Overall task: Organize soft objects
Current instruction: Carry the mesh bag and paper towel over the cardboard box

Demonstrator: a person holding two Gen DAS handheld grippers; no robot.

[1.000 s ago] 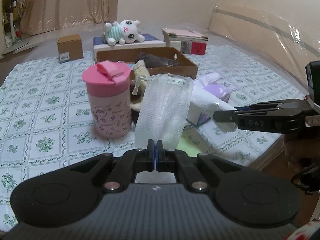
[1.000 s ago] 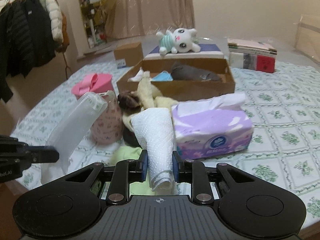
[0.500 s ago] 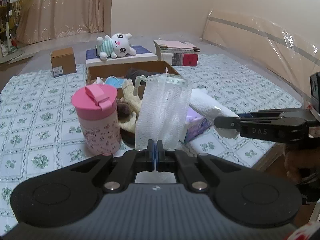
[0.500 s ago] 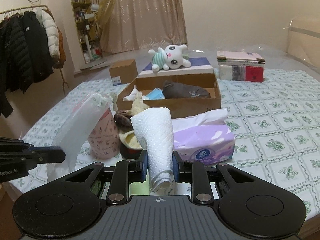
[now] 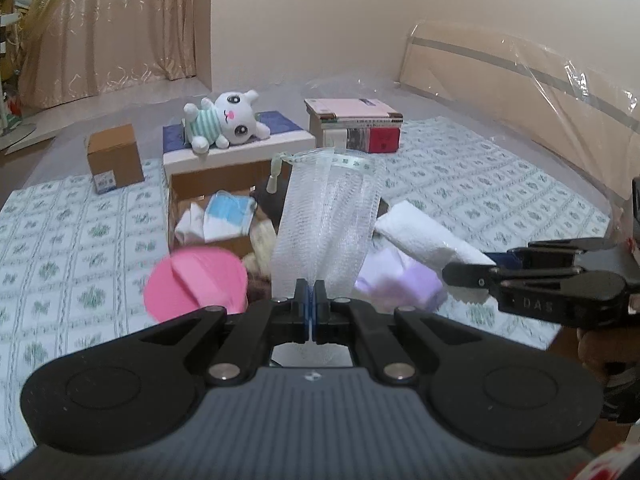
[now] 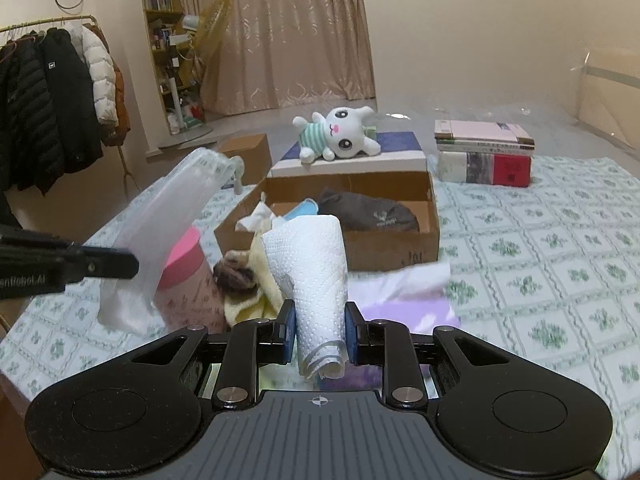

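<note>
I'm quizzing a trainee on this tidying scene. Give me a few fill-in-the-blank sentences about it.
1. The left gripper is shut on a white ____ pouch.
2. The right gripper is shut on a rolled paper ____.
3. The plush bunny lies on a flat box behind the open ____ box, which holds soft items.
4. The cup beside the yellow cloth has a ____ lid.

Missing words: mesh; towel; cardboard; pink

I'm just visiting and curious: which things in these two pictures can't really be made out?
- Pink cup, left view: blurred, its body hidden behind the left claw.
- Purple tissue pack, right view: blurred, partly behind the paper towel that the right claw holds.
- Book spines: print too small.
- Cardboard box contents: partly behind mesh bag.
</note>
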